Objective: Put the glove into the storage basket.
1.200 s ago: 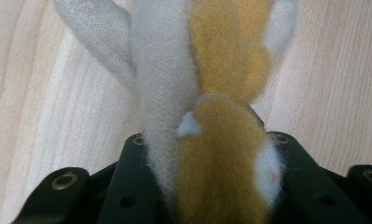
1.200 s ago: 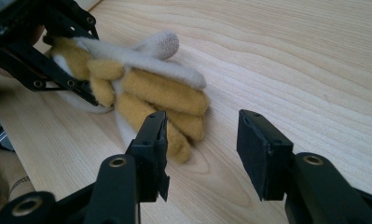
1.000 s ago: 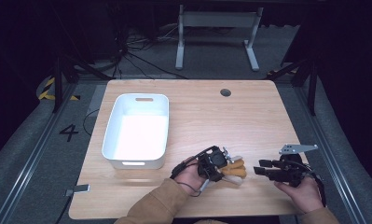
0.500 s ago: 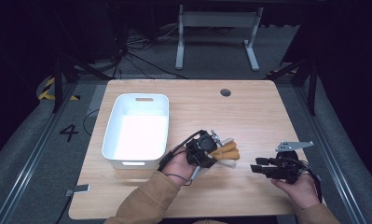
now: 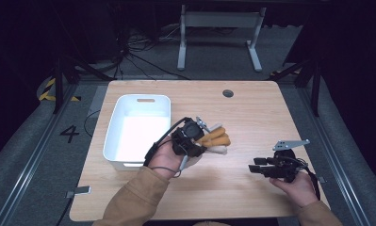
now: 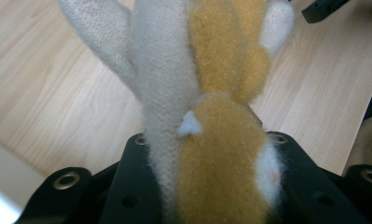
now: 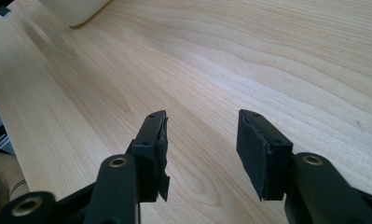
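A soft toy of tan and white plush [image 5: 217, 137] is held above the wooden table [image 5: 251, 117], just right of the white bin [image 5: 145, 98]. My left gripper [image 5: 200, 139] is shut on it. In the left gripper view the plush [image 6: 211, 140] covers the jaws and stands up over the black gripper body, with the tabletop behind it. At the table's front right, my right gripper [image 5: 254, 165] points left, low over the wood. Its jaws stand open with nothing between them [image 7: 202, 140].
The white bin is a deep rectangular tub at the table's left; its corner [image 7: 74, 11] shows far off in the right gripper view. A round cable hole [image 5: 228, 93] sits near the far edge. A metal stand [image 5: 218, 28] is on the floor beyond.
My left hand has risen with the plush toy and moved left and away from the person, closer to the bin. The right gripper has stayed about where it was.
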